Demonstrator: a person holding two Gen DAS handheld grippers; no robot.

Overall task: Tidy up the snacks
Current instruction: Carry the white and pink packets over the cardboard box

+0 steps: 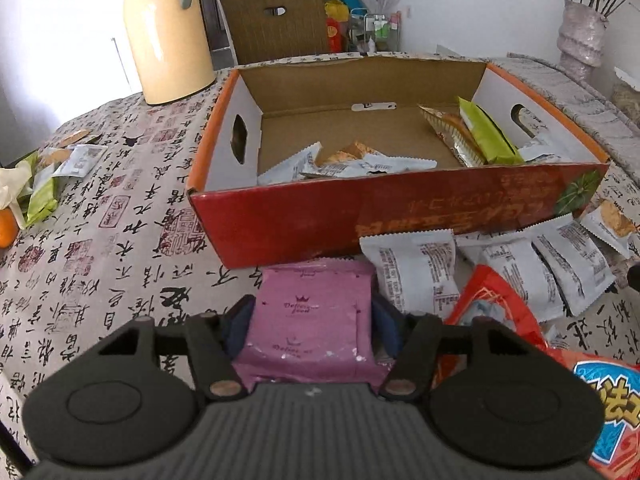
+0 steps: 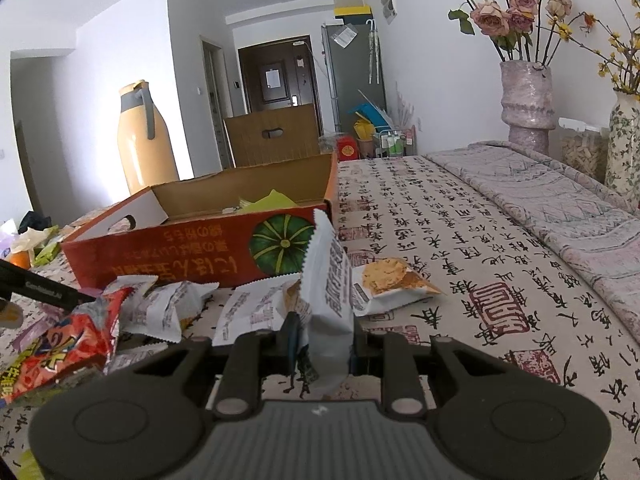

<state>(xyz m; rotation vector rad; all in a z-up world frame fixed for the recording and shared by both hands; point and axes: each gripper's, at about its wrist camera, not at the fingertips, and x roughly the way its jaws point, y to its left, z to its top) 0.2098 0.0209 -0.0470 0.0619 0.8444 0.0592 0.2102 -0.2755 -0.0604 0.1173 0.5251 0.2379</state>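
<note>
My left gripper (image 1: 308, 312) is shut on a pink snack packet (image 1: 308, 320), held just in front of the red cardboard box (image 1: 360, 216). The open box holds several white packets (image 1: 344, 164) and a green one (image 1: 490, 136). My right gripper (image 2: 324, 332) is shut on a white snack packet (image 2: 326, 292), held upright, to the right of the box's near corner (image 2: 200, 252). More white packets (image 1: 520, 268) and red snack bags (image 1: 496, 308) lie loose on the tablecloth in front of the box.
A yellow thermos jug (image 1: 168, 32) stands behind the box on the left. Loose packets and an orange (image 1: 8, 228) lie at the far left. Vases with flowers (image 2: 528, 100) stand at the right. A brown chair back (image 1: 276, 20) stands behind the table.
</note>
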